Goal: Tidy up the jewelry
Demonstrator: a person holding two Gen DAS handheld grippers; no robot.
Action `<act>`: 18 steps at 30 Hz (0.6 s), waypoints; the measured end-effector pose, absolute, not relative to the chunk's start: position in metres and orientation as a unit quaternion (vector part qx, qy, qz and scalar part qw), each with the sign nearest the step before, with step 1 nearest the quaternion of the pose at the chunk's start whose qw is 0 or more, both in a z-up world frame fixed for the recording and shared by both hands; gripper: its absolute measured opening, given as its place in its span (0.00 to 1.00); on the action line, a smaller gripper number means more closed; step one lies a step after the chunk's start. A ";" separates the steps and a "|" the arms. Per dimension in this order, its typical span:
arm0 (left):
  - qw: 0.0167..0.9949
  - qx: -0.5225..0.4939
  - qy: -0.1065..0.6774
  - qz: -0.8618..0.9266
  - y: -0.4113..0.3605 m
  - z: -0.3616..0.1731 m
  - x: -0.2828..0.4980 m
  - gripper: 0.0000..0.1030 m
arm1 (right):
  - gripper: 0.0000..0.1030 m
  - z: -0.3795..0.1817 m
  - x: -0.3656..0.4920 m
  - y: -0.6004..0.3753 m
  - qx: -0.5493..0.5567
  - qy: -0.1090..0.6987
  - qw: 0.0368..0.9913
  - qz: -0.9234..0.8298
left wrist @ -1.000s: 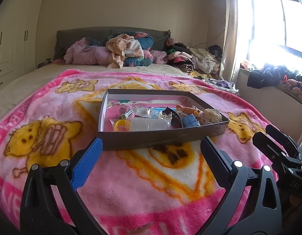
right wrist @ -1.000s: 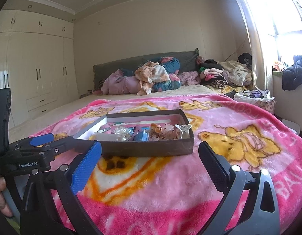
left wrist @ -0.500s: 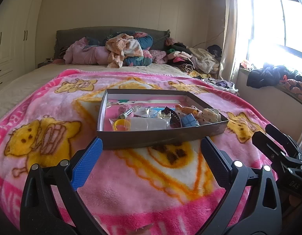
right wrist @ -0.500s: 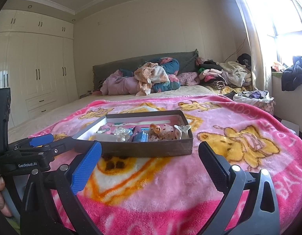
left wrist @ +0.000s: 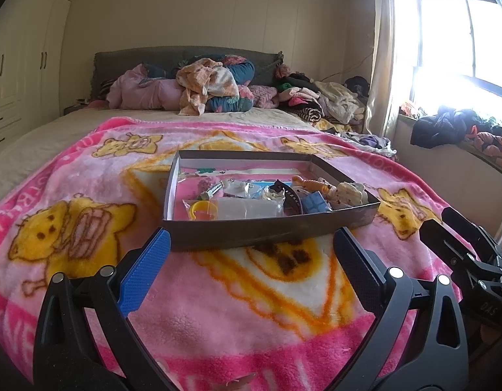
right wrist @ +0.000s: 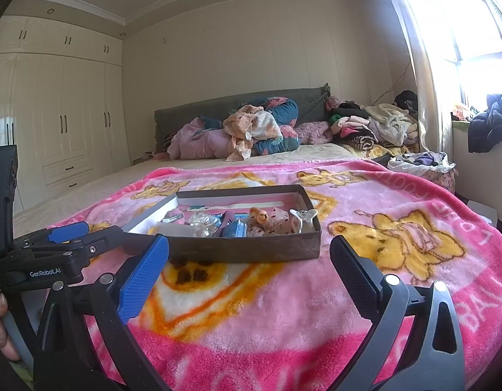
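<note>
A shallow dark cardboard box [left wrist: 251, 233] [right wrist: 244, 249] lies on a pink bear-print blanket [left wrist: 218, 309] [right wrist: 283, 309]. It holds a jumble: a yellow ring [left wrist: 203, 210], clear plastic bags [left wrist: 247, 209], a blue piece [left wrist: 314, 202], hair clips and small trinkets [right wrist: 304, 216]. My left gripper [left wrist: 251, 247] hovers open just short of the box's near wall, nothing between its fingers. My right gripper [right wrist: 249, 254] is open too, low over the blanket in front of the box. Each gripper shows at the edge of the other's view.
Heaps of clothes and bedding [left wrist: 211, 88] [right wrist: 257, 130] cover the bed's far end and right side. White wardrobes [right wrist: 65, 123] line the left wall. A bright window [left wrist: 462, 39] with clothes on its sill stands at the right. A hand [right wrist: 0, 322] grips the left tool.
Both grippers stay open and almost still; the box sits a touch lower and nearer in the left wrist view. Nothing was picked up.
</note>
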State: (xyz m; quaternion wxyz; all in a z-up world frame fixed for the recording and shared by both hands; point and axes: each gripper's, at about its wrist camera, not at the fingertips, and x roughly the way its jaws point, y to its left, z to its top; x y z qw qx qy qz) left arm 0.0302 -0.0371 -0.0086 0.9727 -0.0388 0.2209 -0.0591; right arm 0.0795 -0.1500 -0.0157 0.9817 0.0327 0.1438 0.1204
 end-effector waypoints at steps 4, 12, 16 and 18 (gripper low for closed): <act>0.973 -0.039 0.221 -0.058 -0.038 -0.008 0.030 0.89 | 0.94 -0.016 0.079 -0.150 0.032 0.144 0.982 0.120; 0.973 -0.040 0.221 -0.059 -0.037 -0.008 0.030 0.89 | 0.94 -0.015 0.080 -0.151 0.034 0.143 0.982 0.119; 0.973 -0.039 0.221 -0.058 -0.037 -0.008 0.030 0.89 | 0.94 -0.014 0.079 -0.151 0.033 0.143 0.982 0.120; 0.973 -0.039 0.221 -0.058 -0.037 -0.008 0.030 0.89 | 0.94 -0.015 0.079 -0.151 0.033 0.143 0.982 0.120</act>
